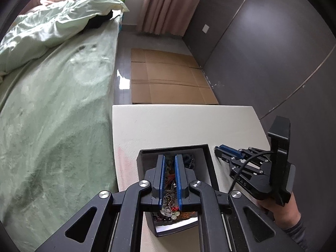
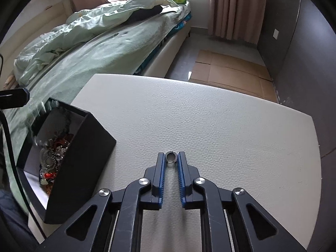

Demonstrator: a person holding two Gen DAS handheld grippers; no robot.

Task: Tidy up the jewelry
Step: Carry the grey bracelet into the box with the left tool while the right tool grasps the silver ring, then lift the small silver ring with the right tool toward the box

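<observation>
Jaws on the right gripper are squeezed in on a small round silver metal ring, which sits right at their blue tips and looks as if it rests on the bumpy white counter, a little way to the right of the black square cardboard box. That grip is very thin. Only the very ends of the blue pads touch the ring, and the ring is smooth and round, so I think it could pop out and roll away across the counter, or even off the edge and down to the floor near the flat brown cardboard sheets. A quick lift or a tilt could make that happen. Too hard a squeeze could flick it out too. Jaws on the left gripper are a little way apart, holding nothing, and they hang right over the box, above the messy pile of bead strings and silver chains inside it. If they dip down, they could snag a chain and drag the whole tangle up, because the pieces all lie twisted together. They could also bump the box wall and push the box toward the green fuzzy bed blanket just left of the box. To go in, the ring has to pass over the box's tall right wall, and a knock there could shake it loose.
</observation>
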